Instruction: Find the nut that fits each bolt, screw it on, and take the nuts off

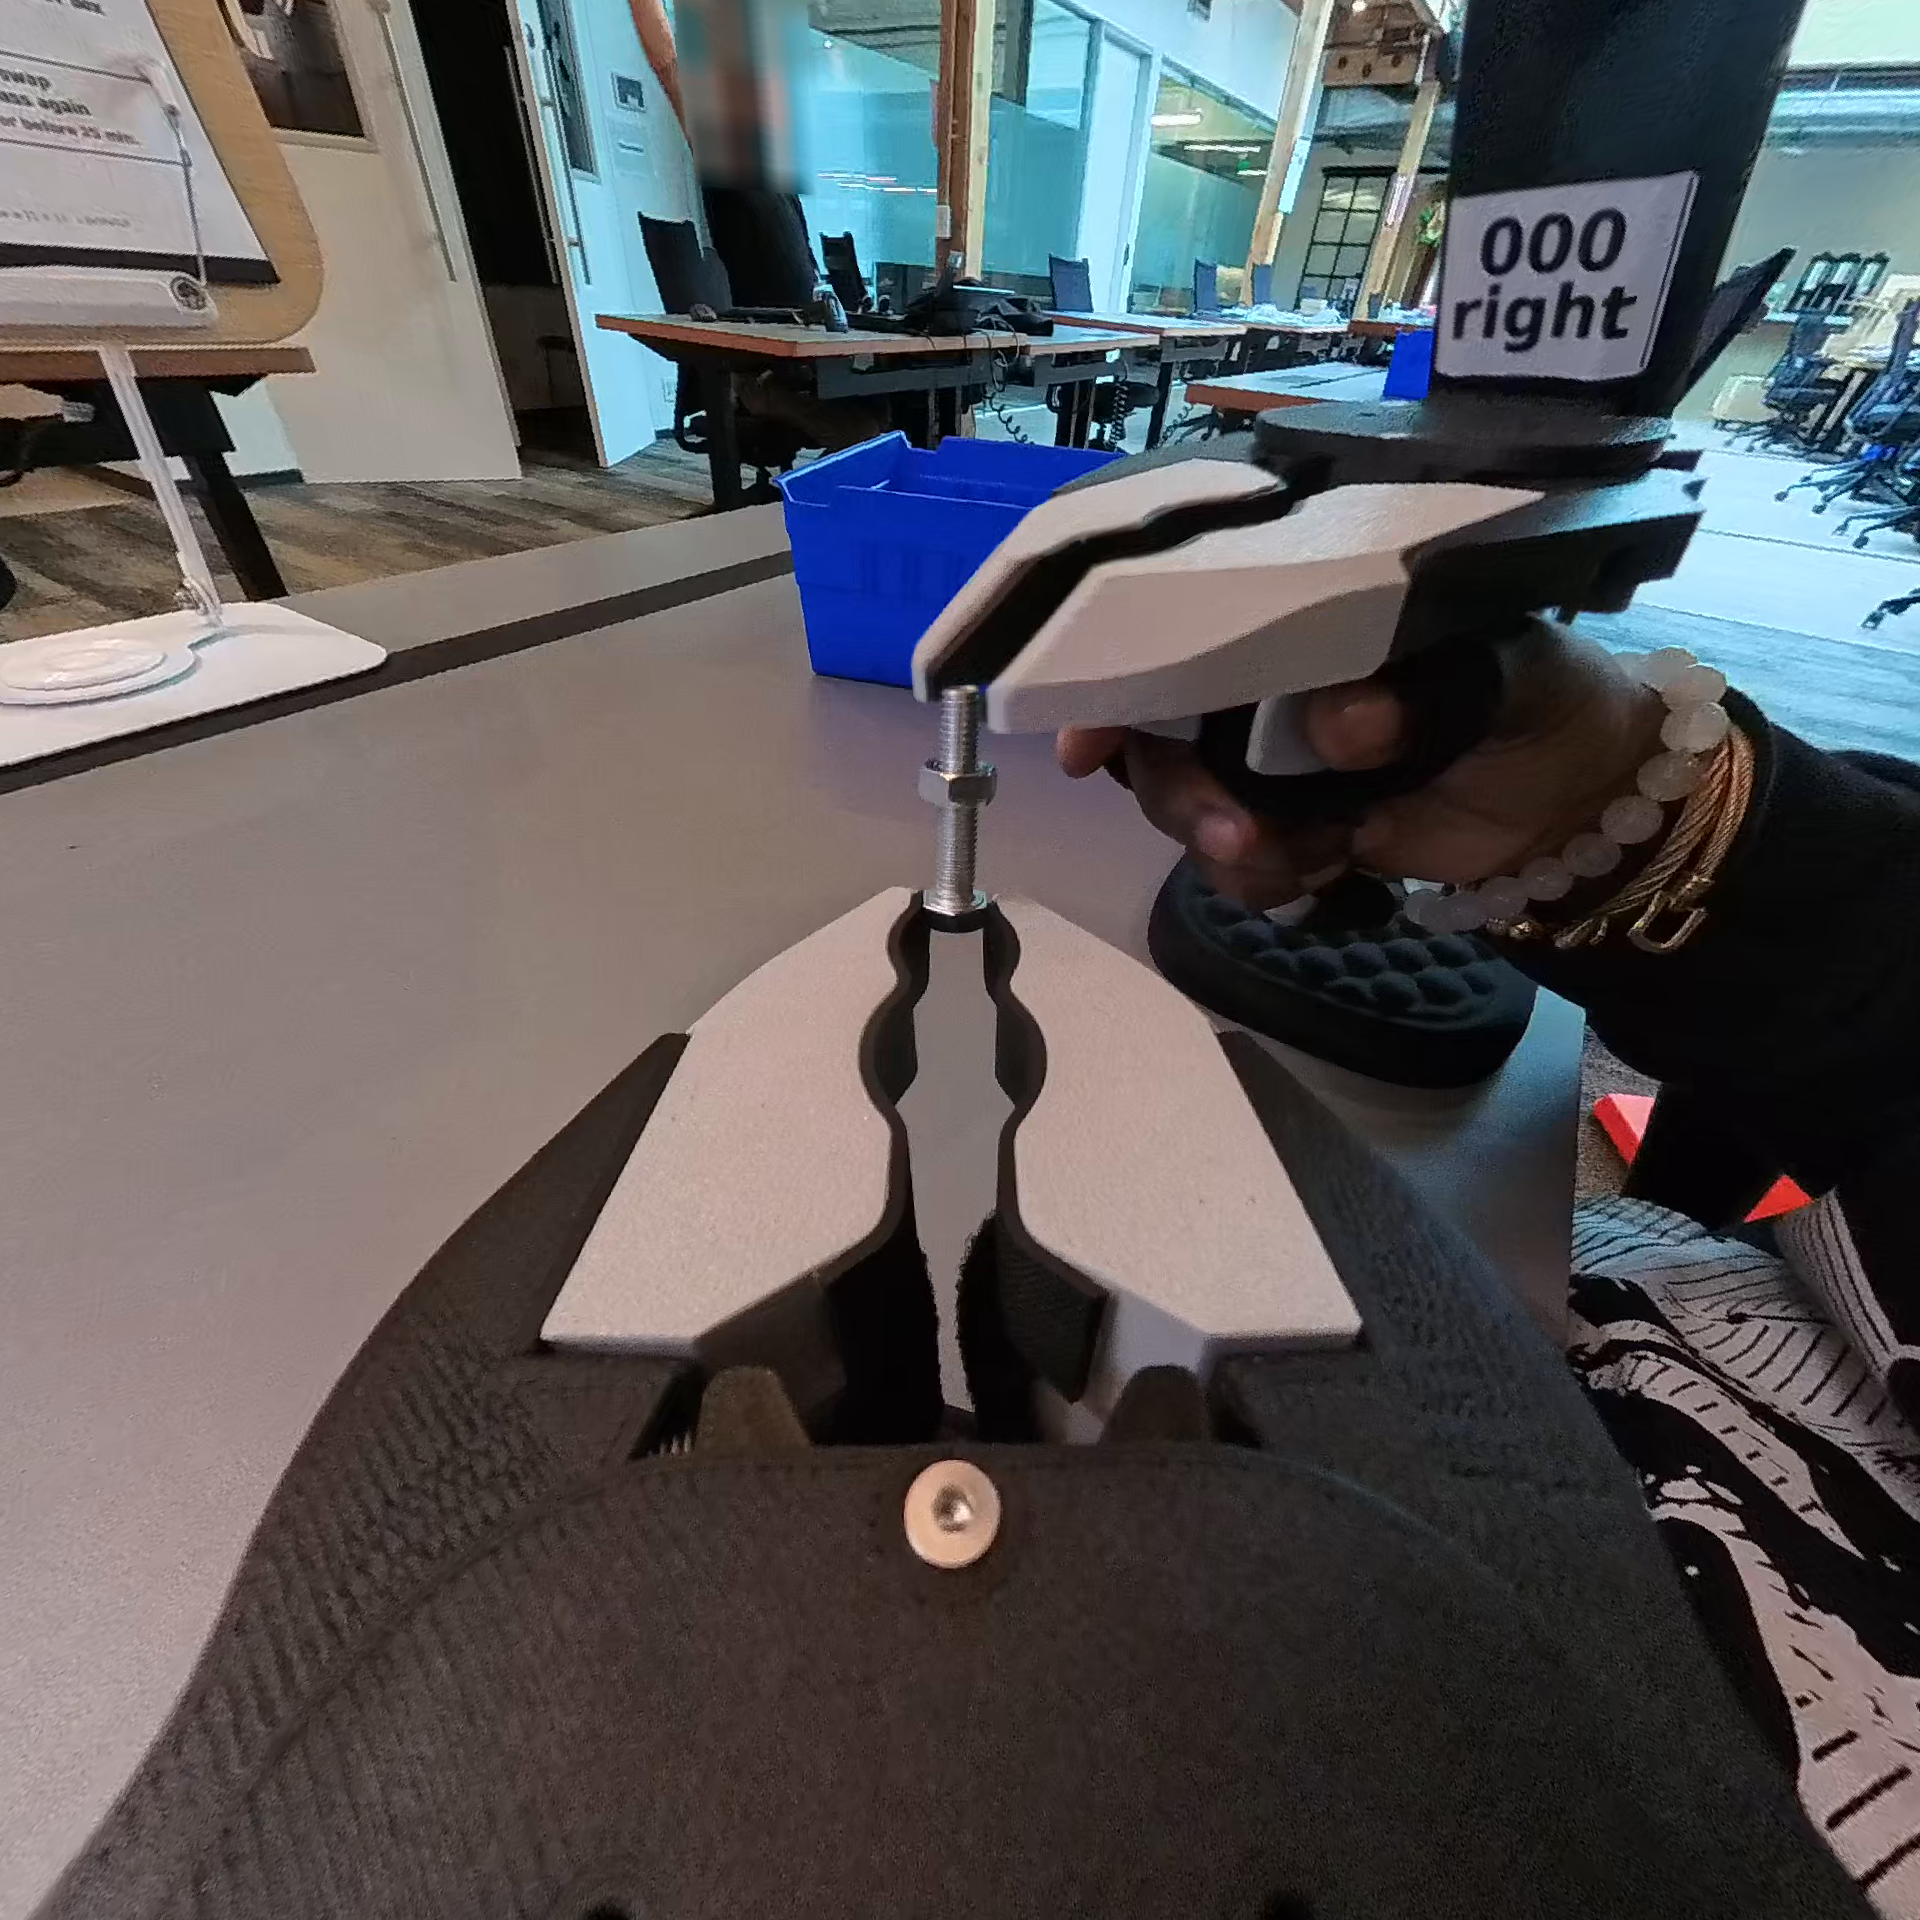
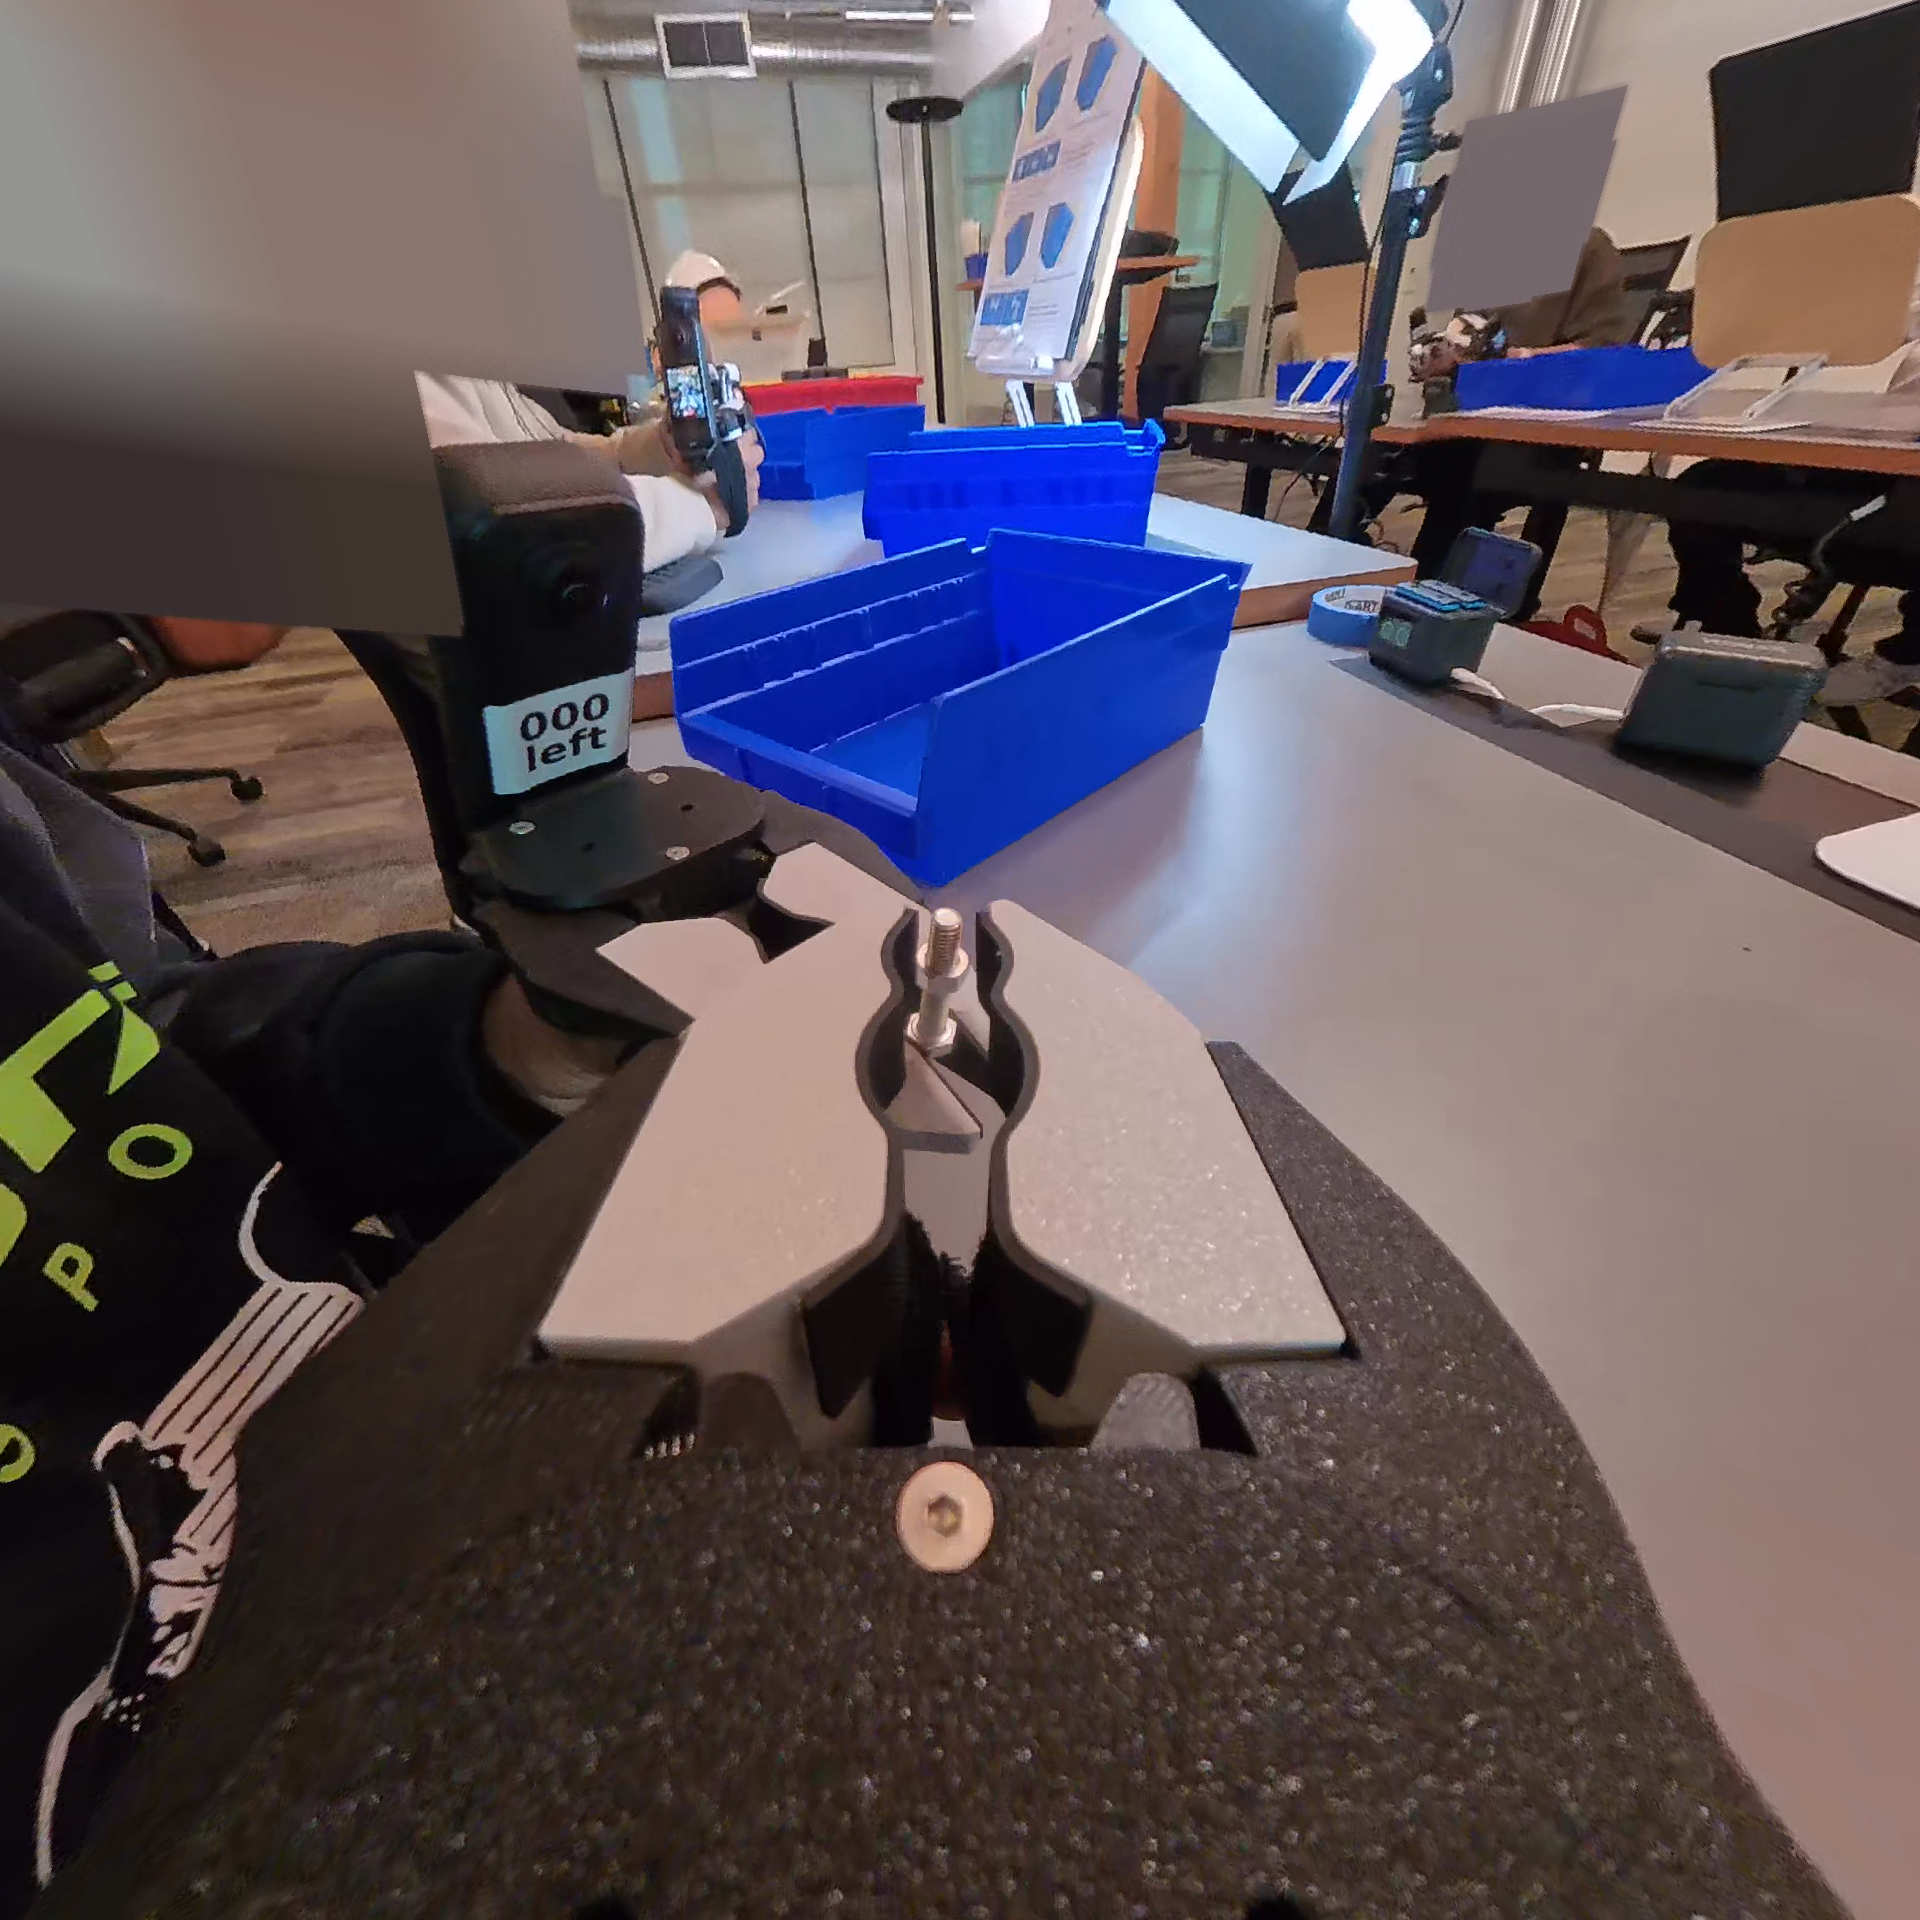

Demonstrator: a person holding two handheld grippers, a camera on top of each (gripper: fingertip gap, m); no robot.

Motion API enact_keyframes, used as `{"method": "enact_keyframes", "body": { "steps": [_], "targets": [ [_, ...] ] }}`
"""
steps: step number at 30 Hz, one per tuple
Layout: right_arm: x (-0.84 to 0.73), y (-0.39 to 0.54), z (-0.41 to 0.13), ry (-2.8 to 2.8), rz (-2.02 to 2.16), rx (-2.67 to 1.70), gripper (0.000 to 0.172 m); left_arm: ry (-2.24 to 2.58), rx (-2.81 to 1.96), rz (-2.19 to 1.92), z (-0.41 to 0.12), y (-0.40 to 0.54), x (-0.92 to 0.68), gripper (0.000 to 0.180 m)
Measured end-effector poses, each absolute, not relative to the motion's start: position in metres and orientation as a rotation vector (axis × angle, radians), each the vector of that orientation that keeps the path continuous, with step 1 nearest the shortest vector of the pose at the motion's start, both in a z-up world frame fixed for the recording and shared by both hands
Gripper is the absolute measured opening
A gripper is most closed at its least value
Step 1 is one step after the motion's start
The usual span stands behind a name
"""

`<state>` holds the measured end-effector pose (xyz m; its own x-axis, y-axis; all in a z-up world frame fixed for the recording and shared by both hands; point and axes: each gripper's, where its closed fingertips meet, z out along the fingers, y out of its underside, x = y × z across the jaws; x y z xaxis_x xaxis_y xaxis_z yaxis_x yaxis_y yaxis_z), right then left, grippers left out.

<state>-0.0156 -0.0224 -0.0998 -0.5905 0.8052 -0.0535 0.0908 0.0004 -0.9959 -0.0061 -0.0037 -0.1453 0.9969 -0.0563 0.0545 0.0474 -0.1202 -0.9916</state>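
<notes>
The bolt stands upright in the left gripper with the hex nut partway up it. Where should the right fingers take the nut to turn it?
Grip the small silver hex nut on two opposite flats, coming in level from the side. The threaded steel bolt stands upright, head clamped in the left gripper, so the flats face sideways. The right gripper sits higher, at the bolt's tip, and would likely need to drop down.

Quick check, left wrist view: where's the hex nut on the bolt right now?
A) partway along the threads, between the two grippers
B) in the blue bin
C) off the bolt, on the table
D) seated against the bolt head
A: the hex nut sits partway up the bolt, threads bare above and below it, between the left gripper at the head end and the right gripper at the tip.
</notes>
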Motion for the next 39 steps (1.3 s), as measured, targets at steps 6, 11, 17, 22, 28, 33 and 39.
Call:
{"method": "enact_keyframes", "body": {
  "steps": [6, 11, 17, 22, 28, 33, 39],
  "targets": [
    [-0.013, -0.022, -0.102, -1.757, 1.618, -0.929, 0.006, 0.028, -1.688, -0.089, -0.145, -0.003, -0.003, 0.010],
    [-0.004, 0.028, -0.088, -1.666, 1.486, -1.013, 0.006, 0.023, -1.680, -0.108, -0.143, -0.004, -0.004, 0.032],
    [0.035, 0.192, -0.057, -1.430, 1.037, -1.243, 0.006, 0.011, -1.653, -0.111, -0.140, -0.006, -0.006, 0.032],
    [0.067, 0.324, -0.085, -1.312, 0.788, -1.498, 0.006, 0.000, -1.652, -0.106, -0.139, -0.006, -0.007, 0.032],
    [0.078, 0.406, -0.170, -1.255, 0.679, -1.816, 0.006, -0.017, -1.659, -0.109, -0.139, -0.005, -0.009, 0.032],
    [0.076, 0.421, -0.187, -1.273, 0.583, -1.920, 0.006, -0.023, -1.658, -0.105, -0.137, -0.006, -0.010, 0.032],
    [0.069, 0.429, -0.206, -1.347, 0.485, -1.986, 0.006, -0.025, -1.668, -0.074, -0.136, -0.007, -0.014, 0.031]
  ]
}}
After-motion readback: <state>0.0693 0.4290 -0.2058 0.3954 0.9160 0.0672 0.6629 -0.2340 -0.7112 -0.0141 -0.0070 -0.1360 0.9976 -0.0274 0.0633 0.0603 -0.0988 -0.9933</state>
